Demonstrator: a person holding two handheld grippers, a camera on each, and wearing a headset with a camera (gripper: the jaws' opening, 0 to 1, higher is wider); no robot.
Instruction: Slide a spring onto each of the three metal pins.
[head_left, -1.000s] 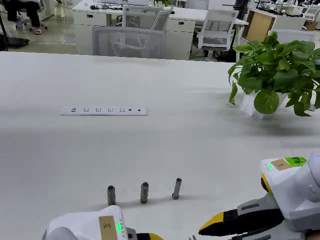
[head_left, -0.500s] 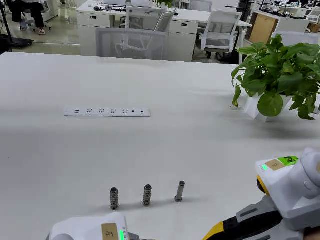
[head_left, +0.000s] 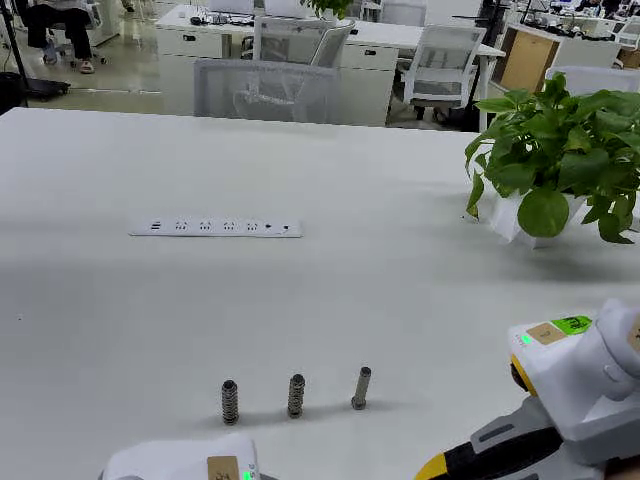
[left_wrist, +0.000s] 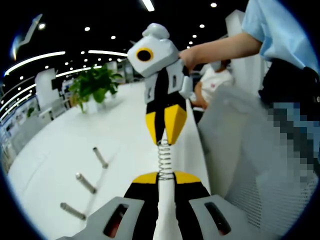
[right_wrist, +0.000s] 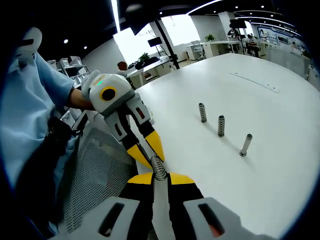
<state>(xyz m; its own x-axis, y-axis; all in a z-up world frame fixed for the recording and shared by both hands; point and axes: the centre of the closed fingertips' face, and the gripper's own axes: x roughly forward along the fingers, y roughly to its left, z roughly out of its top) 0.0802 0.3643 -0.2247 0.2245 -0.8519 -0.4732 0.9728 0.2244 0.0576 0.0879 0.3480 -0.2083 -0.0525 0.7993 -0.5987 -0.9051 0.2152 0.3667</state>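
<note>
Three upright metal pins stand in a row near the table's front. The left pin (head_left: 230, 402) and middle pin (head_left: 296, 396) each wear a spring, and the right pin (head_left: 361, 388) is bare. A loose spring (left_wrist: 164, 157) is stretched between the two grippers at the table's near edge. My left gripper (left_wrist: 165, 176) is shut on one end and my right gripper (left_wrist: 166, 135) on the other. From the right gripper view, the right gripper (right_wrist: 159, 179) pinches the spring (right_wrist: 158, 167) facing the left gripper (right_wrist: 149, 150), with the bare pin (right_wrist: 245, 145) farthest right.
A white power strip (head_left: 215, 227) lies mid-table. A potted plant (head_left: 550, 160) stands at the far right. Office chairs (head_left: 265, 90) line the far edge. A person's arm in a light blue sleeve (right_wrist: 35, 100) is beside the table's near edge.
The head view has shifted a little, so the pins sit lower in the picture. Both grippers stay together at the near edge, lower in the frame. The pins have not moved.
</note>
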